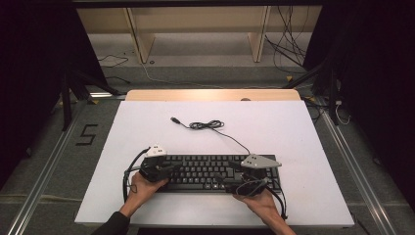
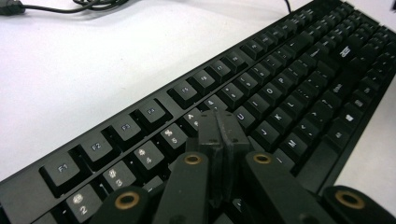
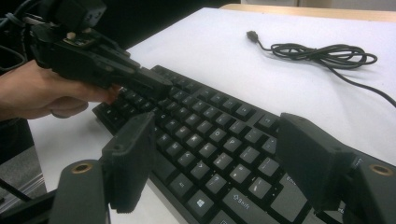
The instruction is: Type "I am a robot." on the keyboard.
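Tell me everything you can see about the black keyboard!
The keyboard is black, plastic-looking and full-size, with white letters and a number pad. It lies flat near the front edge of the white table. Its thin black cable runs back to a loose coil and plug. The left gripper, shut, sits over the number-row keys.

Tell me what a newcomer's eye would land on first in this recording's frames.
First, the black keyboard lying near the front edge of the white table, with a hand-held gripper over each end. The left gripper has its jaws shut together, tips over the number row, while the right gripper stands open above the keys at the other end. Behind the keyboard, its cable lies loosely coiled on the table, plug free.
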